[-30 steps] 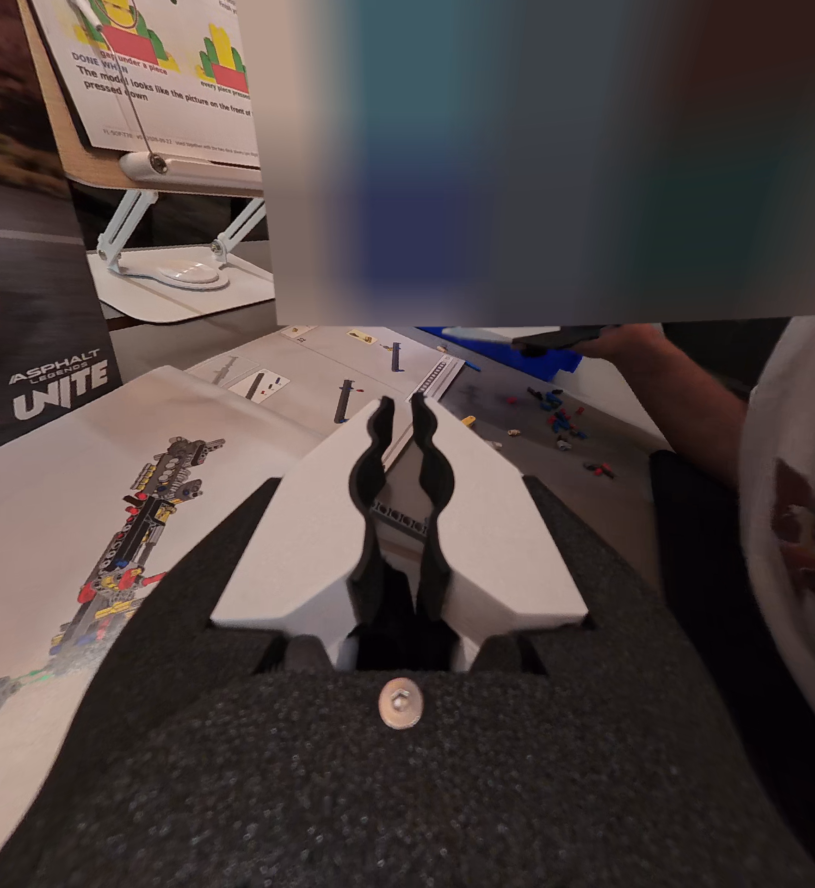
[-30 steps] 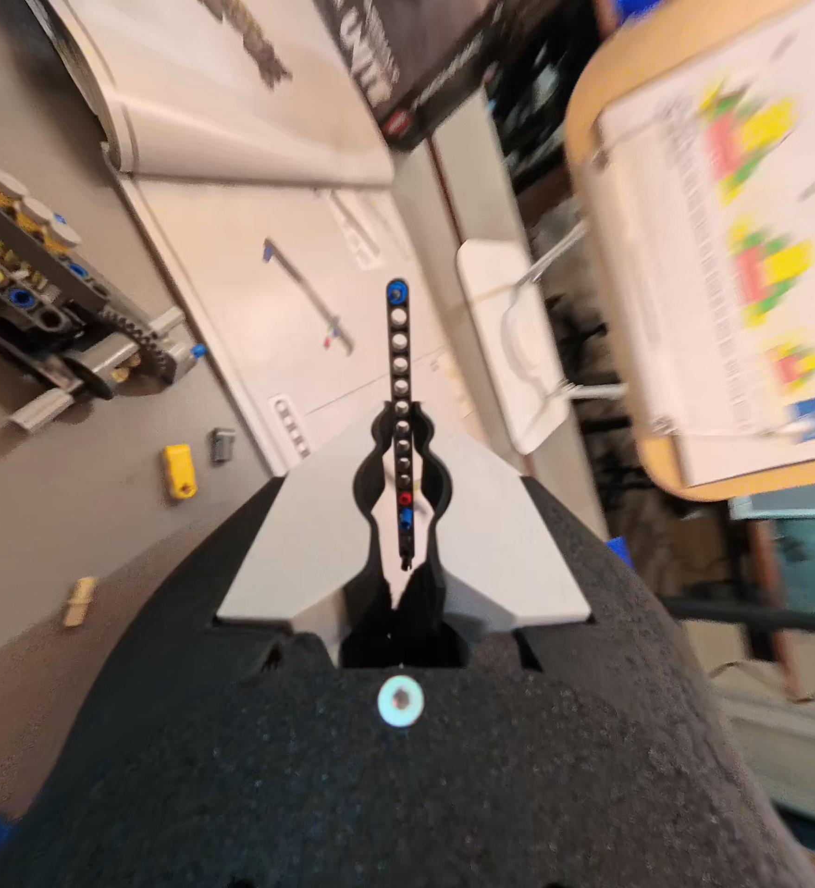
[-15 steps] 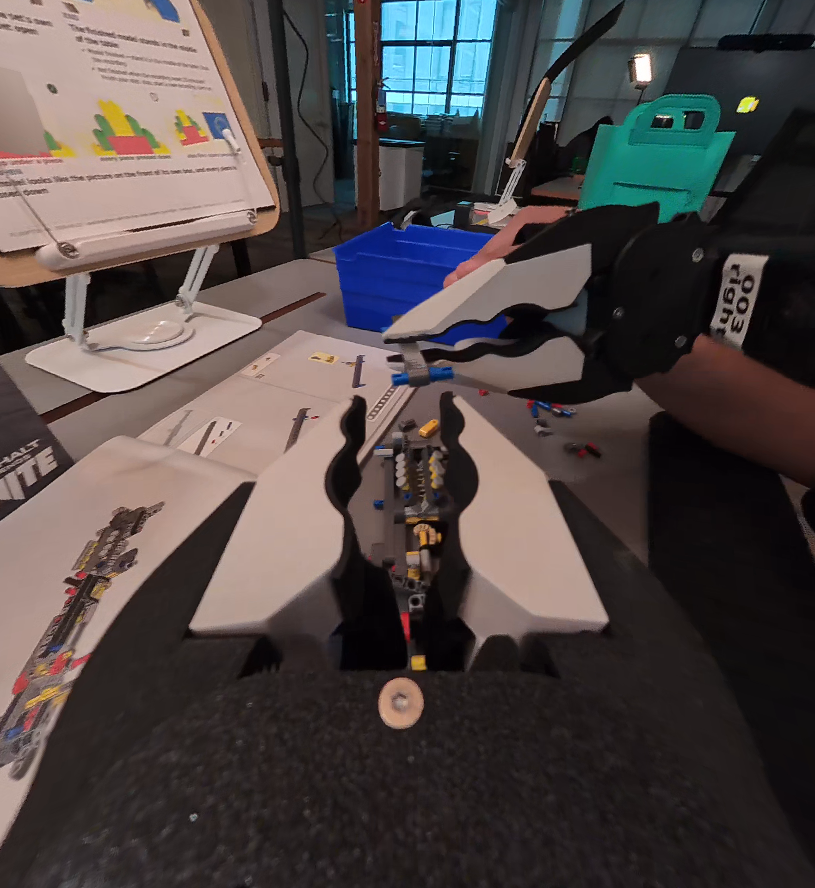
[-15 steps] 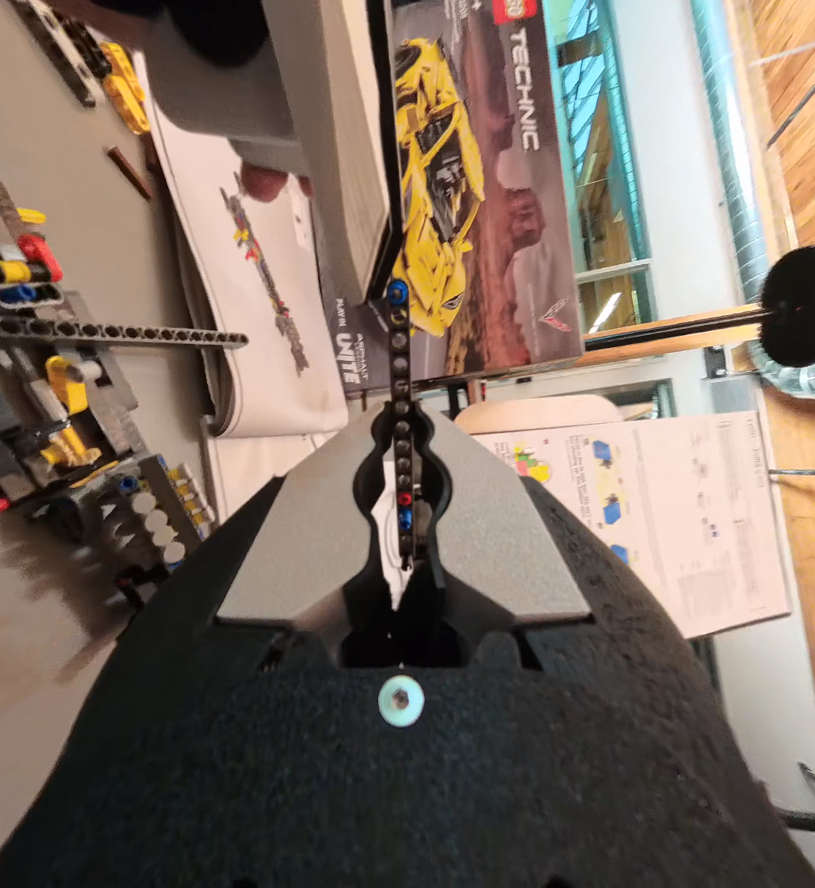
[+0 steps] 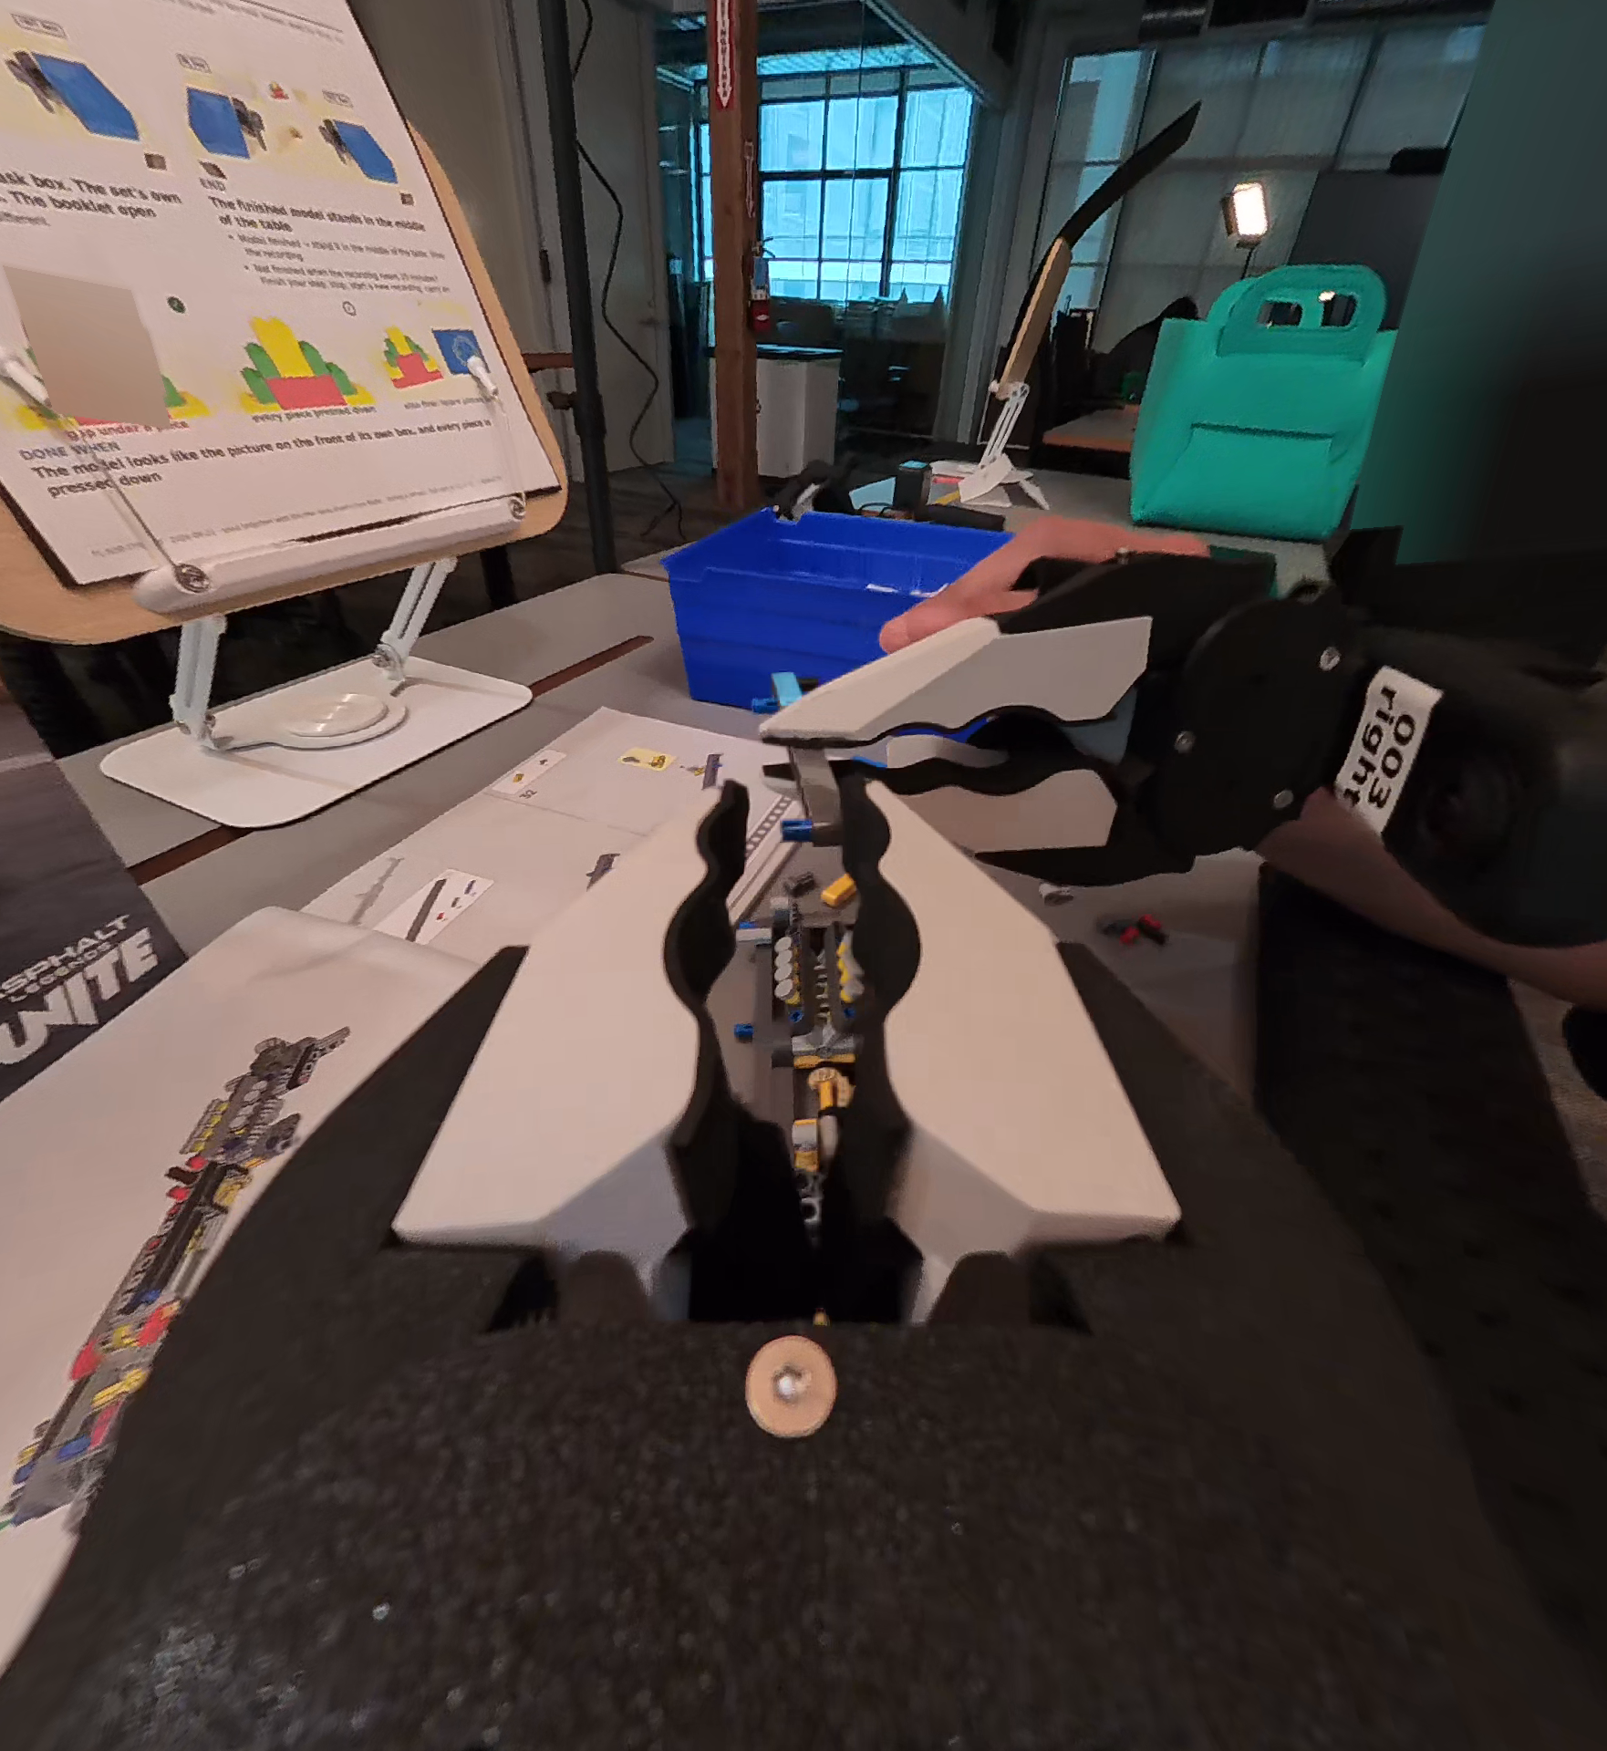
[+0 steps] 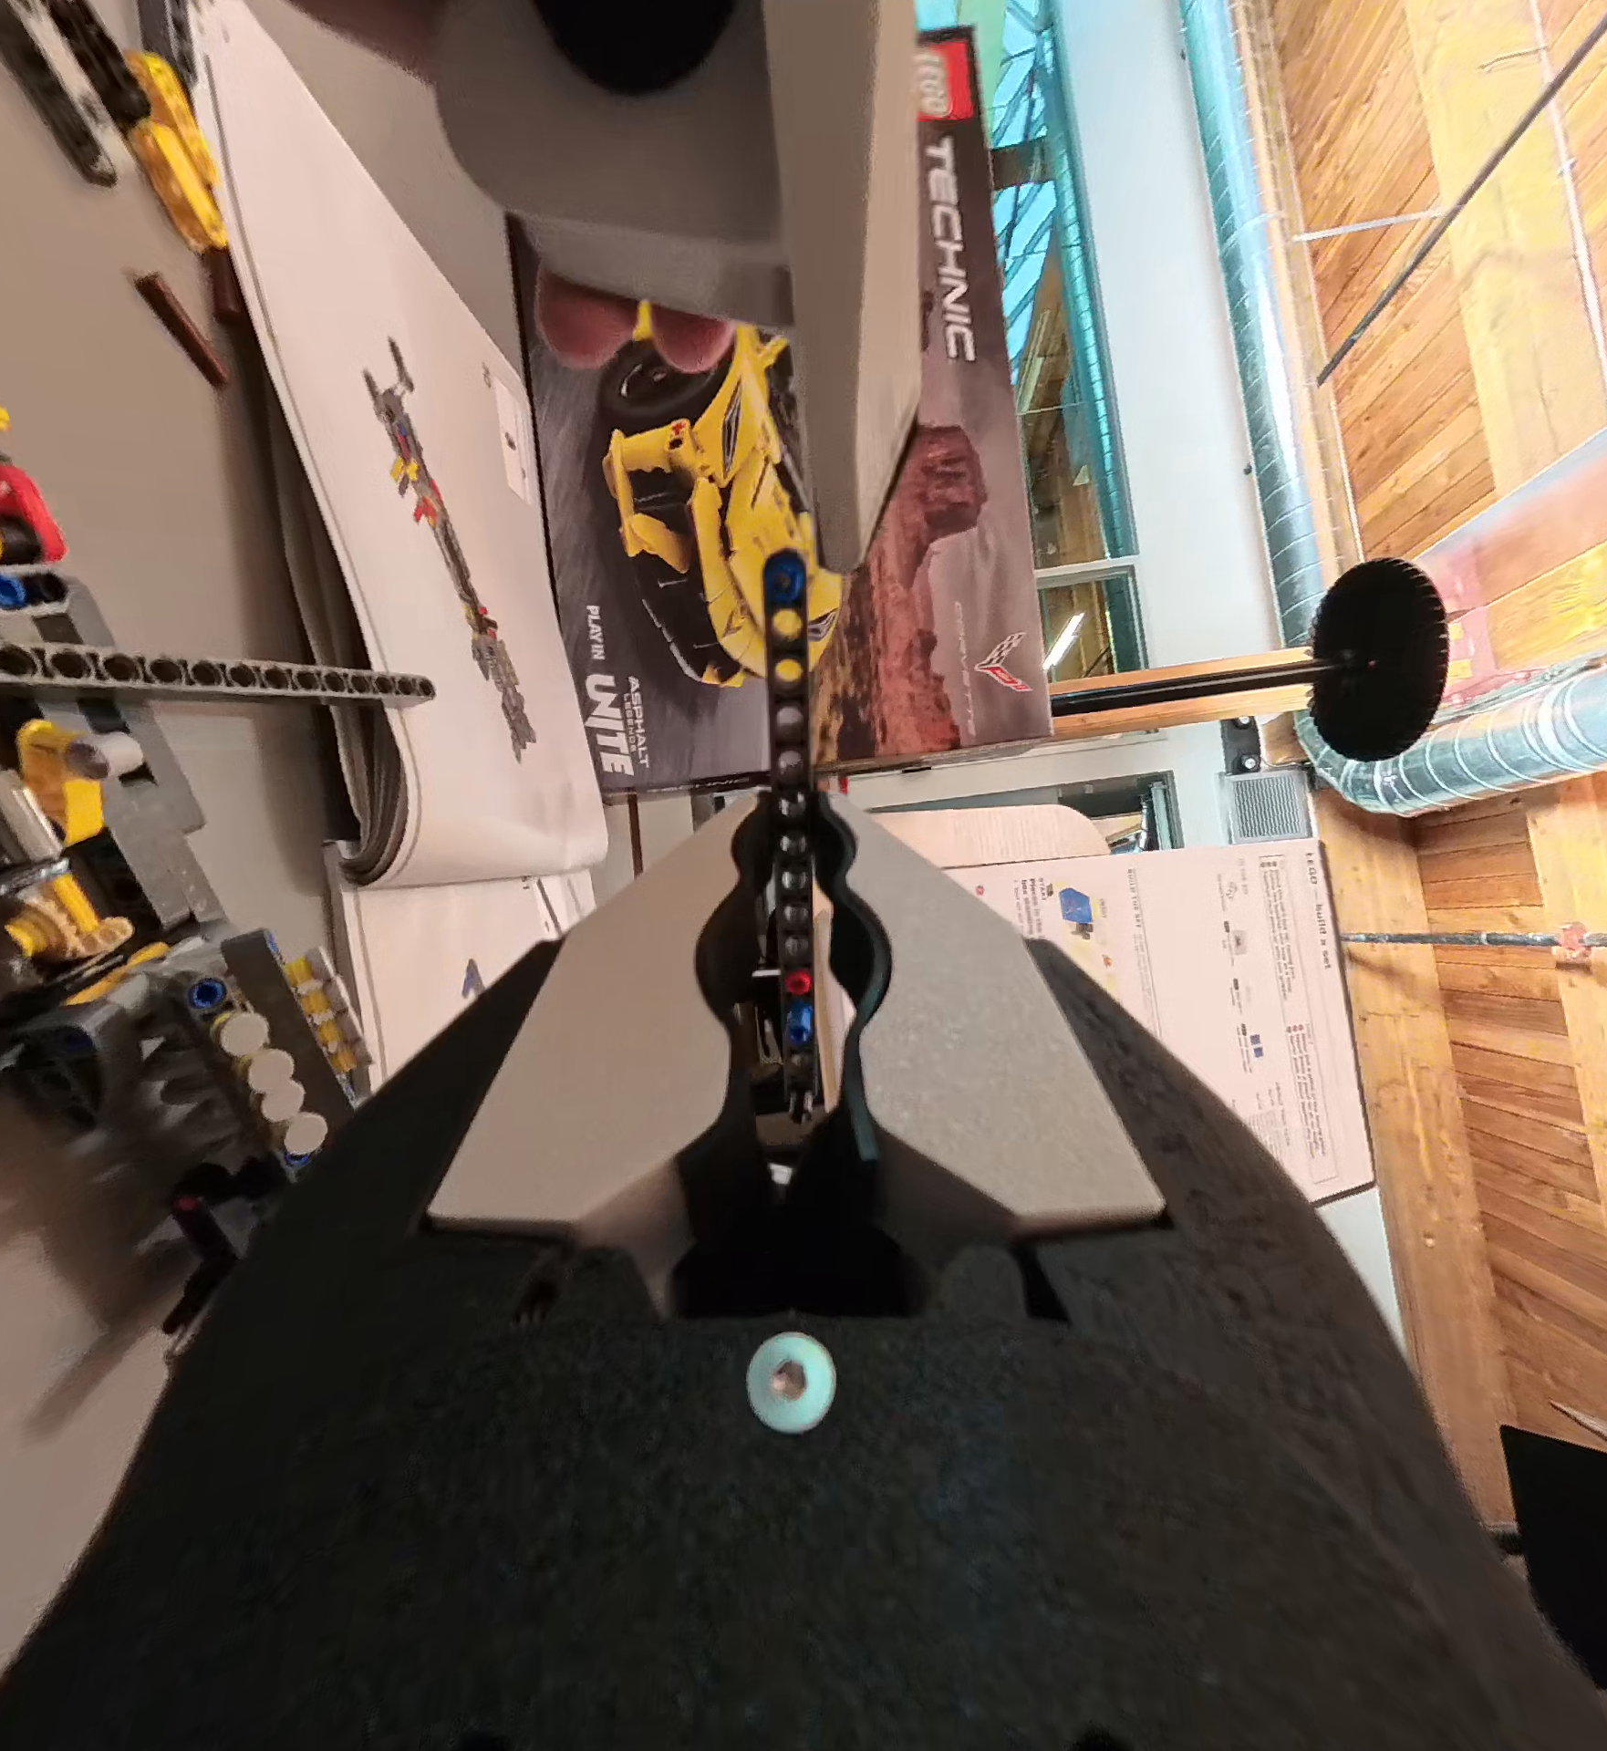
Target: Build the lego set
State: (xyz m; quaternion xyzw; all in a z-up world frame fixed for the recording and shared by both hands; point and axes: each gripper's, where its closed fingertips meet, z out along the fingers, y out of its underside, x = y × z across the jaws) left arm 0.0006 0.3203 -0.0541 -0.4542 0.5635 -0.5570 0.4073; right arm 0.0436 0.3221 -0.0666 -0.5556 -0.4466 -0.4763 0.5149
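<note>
Two hand-held grippers now converge: the right hand-held gripper (image 5: 804, 753), clamped on the black studded beam (image 6: 788, 758), has swung over the part-built chassis (image 5: 814, 985) mid-worktop, likely for fitting; the left hand-held gripper (image 5: 795, 824) gapes empty, having widened.

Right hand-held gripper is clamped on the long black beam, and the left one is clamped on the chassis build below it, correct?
Not quite. The left hand-held gripper is open and holds nothing; the chassis build only shows through its gap in the left wrist view. The right hand-held gripper is indeed clamped on the long black beam.
</note>
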